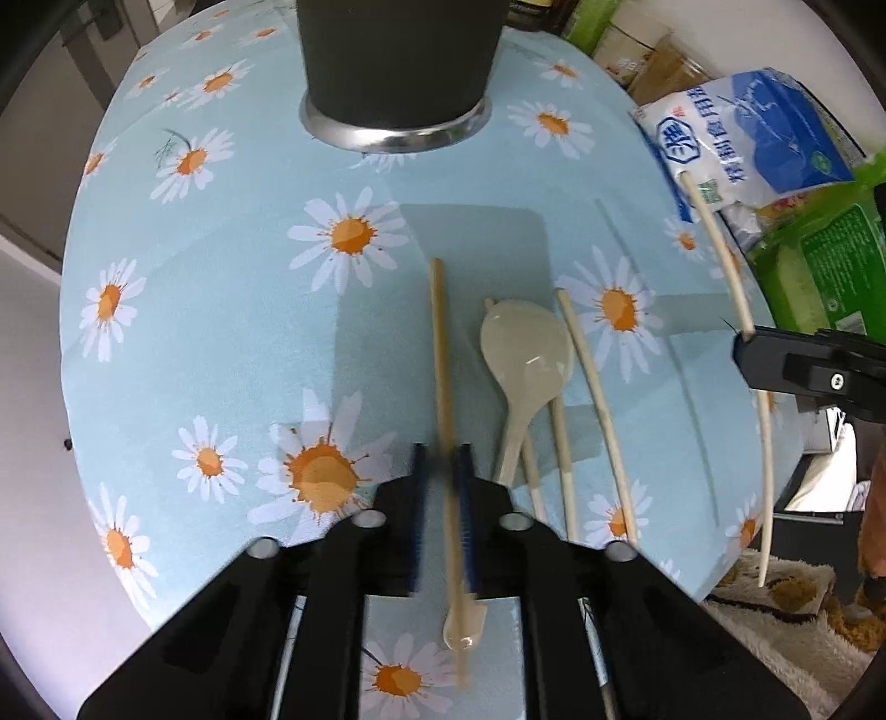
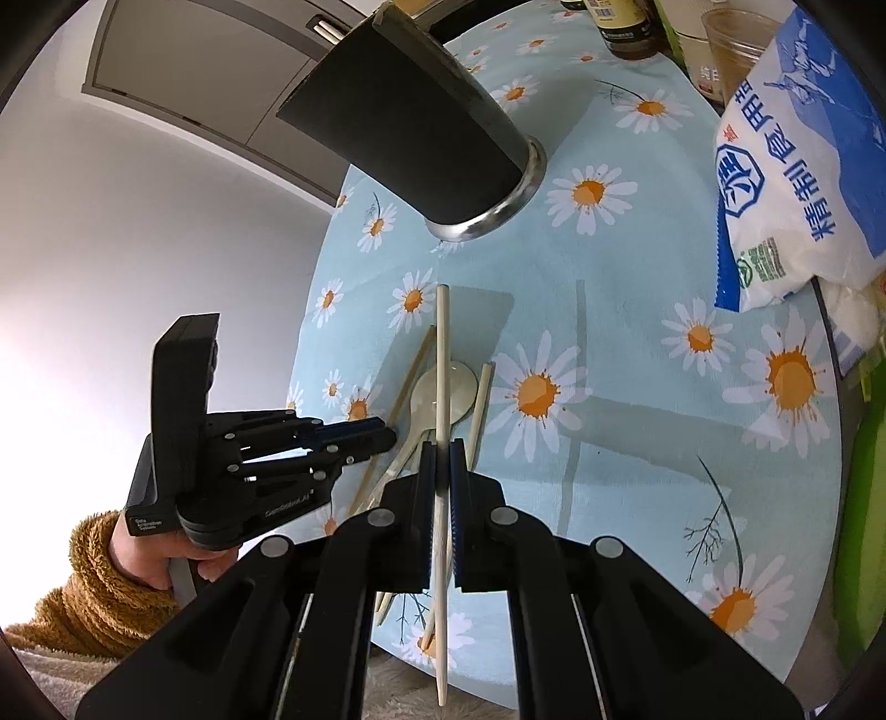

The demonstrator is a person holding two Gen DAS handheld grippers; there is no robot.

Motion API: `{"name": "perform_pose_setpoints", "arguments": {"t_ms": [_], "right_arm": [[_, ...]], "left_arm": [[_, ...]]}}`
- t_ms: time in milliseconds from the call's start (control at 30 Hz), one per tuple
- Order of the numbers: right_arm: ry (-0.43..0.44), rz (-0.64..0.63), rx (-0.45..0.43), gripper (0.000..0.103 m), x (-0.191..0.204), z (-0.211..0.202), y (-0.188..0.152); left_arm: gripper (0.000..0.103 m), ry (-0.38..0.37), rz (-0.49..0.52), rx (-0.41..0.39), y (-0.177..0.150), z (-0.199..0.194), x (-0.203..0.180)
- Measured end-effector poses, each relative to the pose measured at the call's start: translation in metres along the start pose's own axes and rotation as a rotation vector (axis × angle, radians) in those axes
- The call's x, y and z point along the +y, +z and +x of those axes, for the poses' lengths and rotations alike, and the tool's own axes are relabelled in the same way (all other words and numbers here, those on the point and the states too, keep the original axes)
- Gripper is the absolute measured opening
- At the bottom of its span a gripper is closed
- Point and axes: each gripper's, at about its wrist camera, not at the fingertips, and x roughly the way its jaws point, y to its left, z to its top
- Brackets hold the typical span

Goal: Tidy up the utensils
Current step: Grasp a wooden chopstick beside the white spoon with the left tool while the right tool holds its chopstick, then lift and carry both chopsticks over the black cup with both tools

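Observation:
A dark utensil cup with a metal base [image 1: 400,66] stands at the far side of the daisy tablecloth [image 1: 221,310]; it also shows in the right wrist view [image 2: 426,127]. My left gripper [image 1: 443,476] is shut on a wooden chopstick [image 1: 441,354] that lies along the cloth. A pale spoon [image 1: 523,354] and two more chopsticks [image 1: 595,399] lie just to its right. My right gripper [image 2: 441,459] is shut on a pale chopstick [image 2: 441,354] and holds it above the spoon [image 2: 443,387]. The left gripper shows at the left in the right wrist view [image 2: 382,435].
A blue and white salt bag [image 2: 797,183] lies at the table's right side, with green packaging [image 1: 825,266] beside it. Jars and bottles [image 2: 626,27] stand at the far edge. A shaggy rug [image 1: 786,598] lies below the near table edge.

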Motion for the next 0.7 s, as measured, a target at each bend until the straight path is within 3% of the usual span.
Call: {"name": "perform_pose_setpoints", "arguments": {"t_ms": [333, 700], "right_arm": [[0.013, -0.040, 0.029, 0.006, 0.000, -0.002, 0.008], [0.032, -0.091, 0.020, 0.006, 0.017, -0.001, 0.020]], "left_arm": [[0.004, -0.004, -0.052, -0.017, -0.002, 0.003, 0.004], [0.004, -0.017, -0.093, -0.104, -0.020, -0.041, 0.020]]}}
